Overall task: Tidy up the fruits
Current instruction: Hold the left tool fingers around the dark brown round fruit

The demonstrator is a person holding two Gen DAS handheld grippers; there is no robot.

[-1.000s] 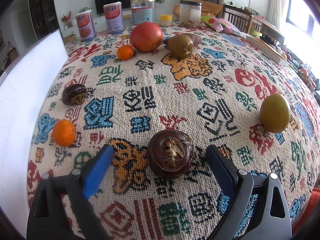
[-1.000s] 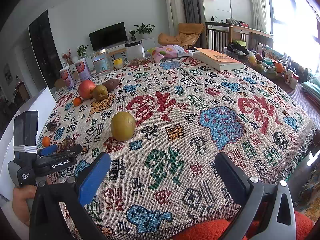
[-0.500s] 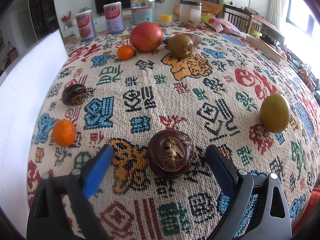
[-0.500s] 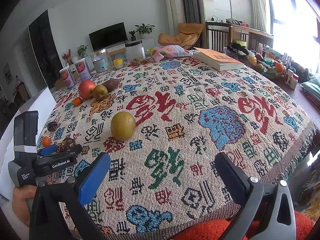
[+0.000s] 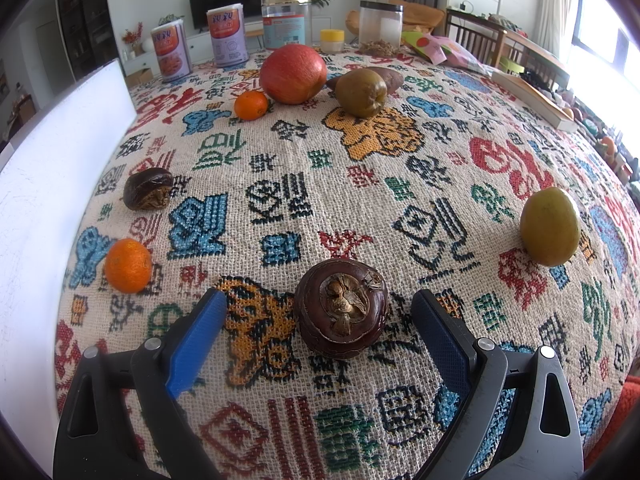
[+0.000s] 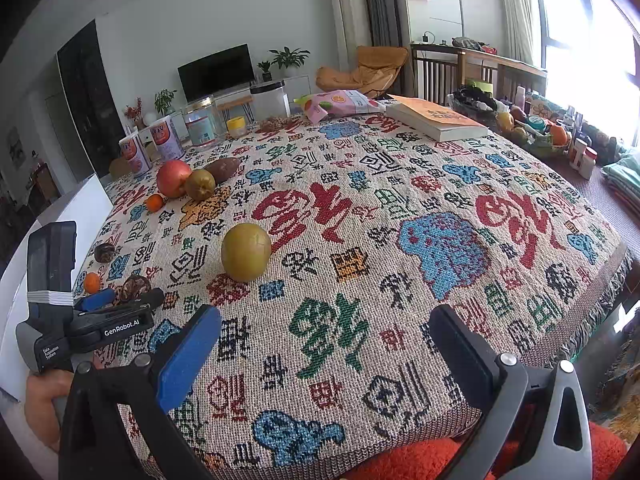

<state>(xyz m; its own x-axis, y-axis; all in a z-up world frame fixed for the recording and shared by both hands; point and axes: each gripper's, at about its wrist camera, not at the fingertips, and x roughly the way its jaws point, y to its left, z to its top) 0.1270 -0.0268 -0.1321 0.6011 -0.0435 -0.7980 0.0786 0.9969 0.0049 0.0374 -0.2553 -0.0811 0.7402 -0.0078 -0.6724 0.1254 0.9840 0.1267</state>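
— Since fruits are lying all over the cloth [image 5: 280, 208], is sorting starting?

— Barely. The left gripper [image 5: 320, 320] is spreading around the brown fruit [image 5: 342, 308], not pinching. The right gripper [image 6: 324, 340] is waiting, spread, empty.

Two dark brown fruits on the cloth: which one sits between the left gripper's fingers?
The larger dark brown fruit, stem scar facing the camera, sits between the open left gripper fingers, untouched. The smaller dark brown fruit lies farther off, near the cloth's left edge.
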